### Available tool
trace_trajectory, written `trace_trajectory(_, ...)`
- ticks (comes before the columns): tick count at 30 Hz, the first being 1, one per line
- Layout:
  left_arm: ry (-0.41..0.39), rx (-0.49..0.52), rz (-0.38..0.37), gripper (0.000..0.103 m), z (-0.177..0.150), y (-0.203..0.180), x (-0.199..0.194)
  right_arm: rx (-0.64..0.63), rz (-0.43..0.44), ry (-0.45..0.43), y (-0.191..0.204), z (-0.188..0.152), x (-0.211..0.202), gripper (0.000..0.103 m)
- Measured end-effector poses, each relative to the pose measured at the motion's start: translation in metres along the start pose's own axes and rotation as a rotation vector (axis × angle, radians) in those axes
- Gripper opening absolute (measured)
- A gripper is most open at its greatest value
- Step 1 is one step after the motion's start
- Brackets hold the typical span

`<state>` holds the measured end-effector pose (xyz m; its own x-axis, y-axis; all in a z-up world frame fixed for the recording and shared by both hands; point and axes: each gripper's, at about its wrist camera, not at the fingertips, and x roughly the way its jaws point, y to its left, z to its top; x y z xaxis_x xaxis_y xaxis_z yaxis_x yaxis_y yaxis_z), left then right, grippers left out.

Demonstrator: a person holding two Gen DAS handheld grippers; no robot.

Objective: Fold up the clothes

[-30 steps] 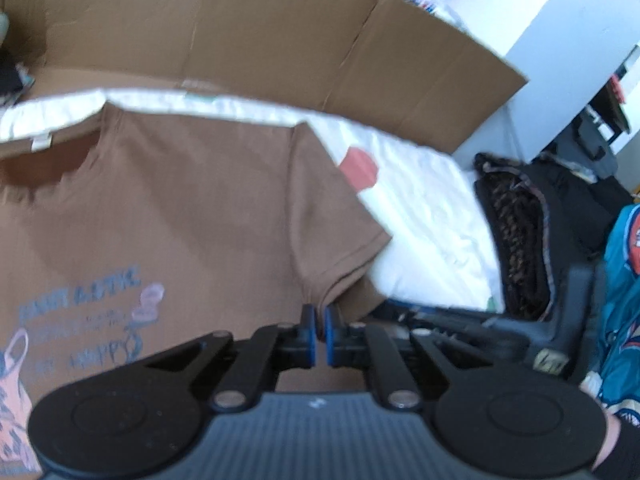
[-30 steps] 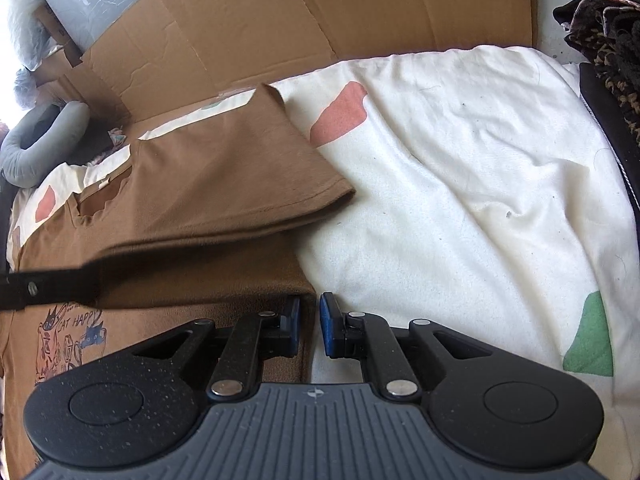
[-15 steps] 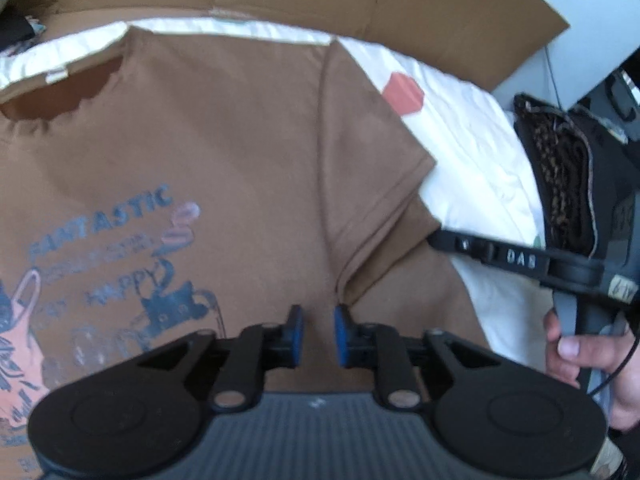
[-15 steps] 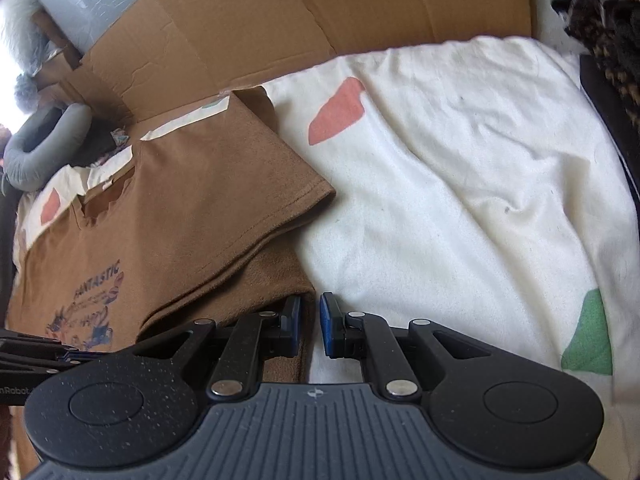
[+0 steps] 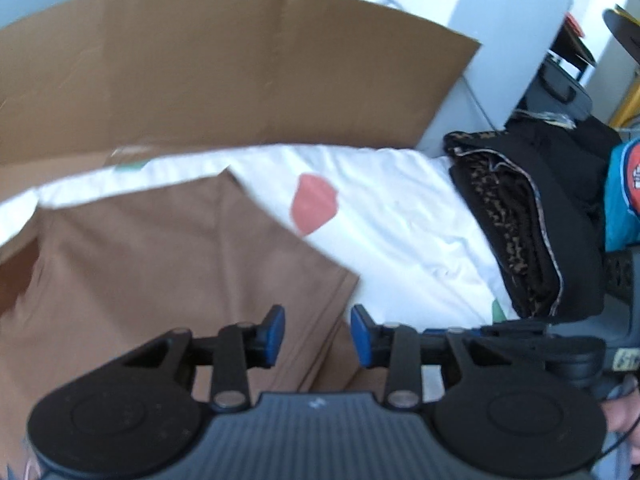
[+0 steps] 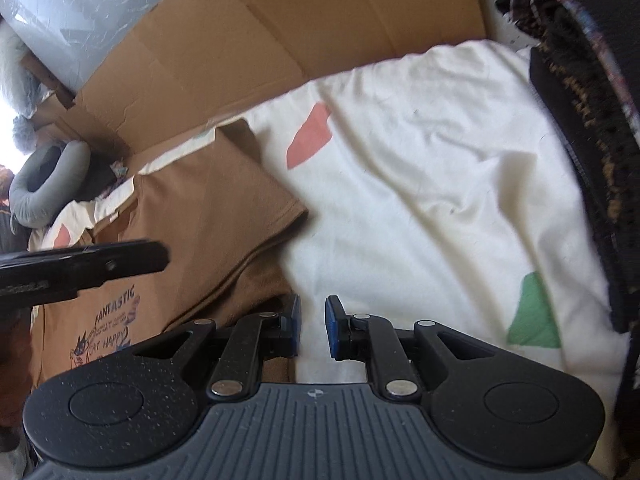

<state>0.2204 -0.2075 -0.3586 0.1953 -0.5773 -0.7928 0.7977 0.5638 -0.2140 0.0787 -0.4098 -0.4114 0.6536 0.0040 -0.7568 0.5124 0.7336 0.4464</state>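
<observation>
A brown T-shirt (image 5: 168,264) with a blue print (image 6: 112,328) lies flat on the white sheet (image 6: 420,184), its right sleeve (image 6: 224,200) folded in over the body. My left gripper (image 5: 318,336) hovers over the shirt's right edge. Its jaws are opening and nothing is pinched between them. One of its black fingers (image 6: 120,260) reaches in from the left in the right wrist view. My right gripper (image 6: 312,326) sits just off the shirt's lower right edge, above the sheet. Its blue pads stand a narrow gap apart with only sheet showing between them.
Flattened cardboard (image 5: 240,72) stands behind the bed. A pile of dark patterned clothes (image 5: 520,232) lies at the sheet's right edge, with a teal garment (image 5: 620,208) beyond. A grey neck pillow (image 6: 48,184) is at the far left. A hand (image 5: 620,412) holds the right tool.
My left gripper went from shut to open and let the shirt's side go. The lifted sleeve fold now lies flat on the shirt. The left view swung right. The right gripper's gap is unchanged.
</observation>
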Motion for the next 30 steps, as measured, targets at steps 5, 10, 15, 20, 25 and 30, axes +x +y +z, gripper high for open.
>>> trace_trajectory(5, -0.014, 0.045, -0.024, 0.039, 0.01, -0.014, 0.018, 0.009, -0.011, -0.017, -0.006, 0.003, -0.002, 0.016)
trace_trajectory(10, 0.002, 0.074, -0.045, 0.04, 0.016, -0.024, 0.046, 0.018, -0.029, -0.014, -0.011, 0.001, 0.002, 0.016)
trace_trajectory(15, 0.022, 0.098, -0.017, 0.04, 0.013, -0.025, 0.073, 0.018, -0.045, 0.006, -0.015, 0.001, 0.007, 0.016)
trace_trajectory(20, 0.04, 0.067, -0.006, 0.04, 0.006, -0.014, 0.089, -0.007, -0.057, 0.021, -0.015, 0.003, 0.009, 0.016)
trace_trajectory(25, 0.024, 0.143, 0.032, 0.04, 0.0, -0.023, 0.092, -0.008, -0.064, 0.02, -0.015, 0.005, 0.012, 0.016)
trace_trajectory(30, 0.009, 0.108, 0.051, 0.015, 0.0, -0.014, 0.089, -0.02, -0.072, 0.013, -0.011, 0.013, 0.013, 0.016)
